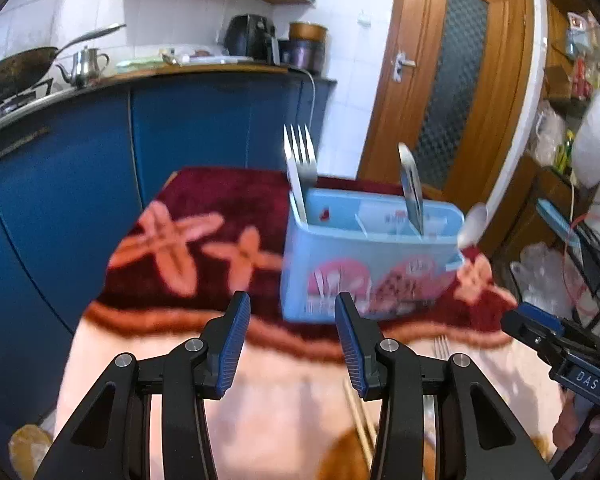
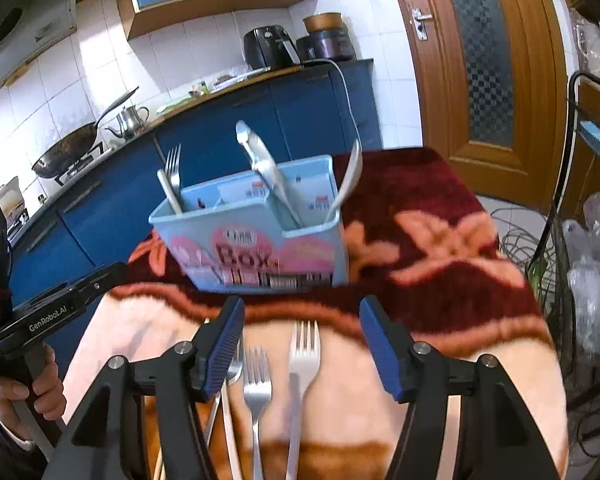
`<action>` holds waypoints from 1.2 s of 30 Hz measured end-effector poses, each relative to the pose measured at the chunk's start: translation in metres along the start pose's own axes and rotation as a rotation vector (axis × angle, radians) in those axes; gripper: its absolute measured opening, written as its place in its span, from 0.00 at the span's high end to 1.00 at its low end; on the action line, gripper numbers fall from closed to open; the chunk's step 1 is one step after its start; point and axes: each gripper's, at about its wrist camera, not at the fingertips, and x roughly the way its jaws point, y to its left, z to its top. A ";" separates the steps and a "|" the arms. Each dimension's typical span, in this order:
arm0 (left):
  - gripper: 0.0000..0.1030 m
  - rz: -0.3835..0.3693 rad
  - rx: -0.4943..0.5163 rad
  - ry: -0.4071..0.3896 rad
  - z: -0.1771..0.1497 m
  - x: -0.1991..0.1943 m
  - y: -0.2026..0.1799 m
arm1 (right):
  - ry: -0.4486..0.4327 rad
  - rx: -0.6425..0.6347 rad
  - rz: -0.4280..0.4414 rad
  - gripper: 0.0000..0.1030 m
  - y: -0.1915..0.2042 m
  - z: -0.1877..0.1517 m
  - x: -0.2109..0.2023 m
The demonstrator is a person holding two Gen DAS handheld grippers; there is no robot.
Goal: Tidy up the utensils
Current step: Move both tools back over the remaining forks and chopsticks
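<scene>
A light blue utensil box (image 1: pixel 364 264) (image 2: pixel 256 236) stands on the flowered cloth (image 1: pixel 188 240). It holds forks (image 1: pixel 300 152) (image 2: pixel 172 176), a large spoon (image 1: pixel 410 184) (image 2: pixel 260 156) and a small spoon (image 1: pixel 474 224) (image 2: pixel 350 176). My left gripper (image 1: pixel 290 304) is open and empty, short of the box. My right gripper (image 2: pixel 302 308) is open and empty above two forks (image 2: pixel 257 384) (image 2: pixel 303 356) lying on the cloth. A spoon (image 2: pixel 233 368) and chopsticks (image 1: pixel 358 420) lie beside them.
Blue kitchen cabinets (image 1: pixel 80 168) with a wok (image 1: pixel 16 68), kettle (image 1: pixel 84 64) and air fryer (image 1: pixel 252 36) stand behind the table. A wooden door (image 1: pixel 452 80) is at the right. A wire rack with bags and cables (image 2: pixel 580 240) stands right of the table.
</scene>
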 end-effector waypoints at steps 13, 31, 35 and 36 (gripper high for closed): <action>0.54 -0.018 0.029 0.204 -0.043 0.018 -0.017 | 0.045 0.049 -0.009 0.36 -0.018 -0.034 -0.007; 0.51 0.038 0.077 0.296 -0.058 0.041 -0.034 | 0.050 0.129 0.022 0.35 -0.047 -0.051 -0.008; 0.49 0.039 0.083 0.317 -0.059 0.044 -0.035 | 0.045 0.130 0.026 0.35 -0.048 -0.051 -0.009; 0.49 0.034 0.085 0.329 -0.060 0.045 -0.037 | 0.046 0.130 0.026 0.35 -0.048 -0.051 -0.009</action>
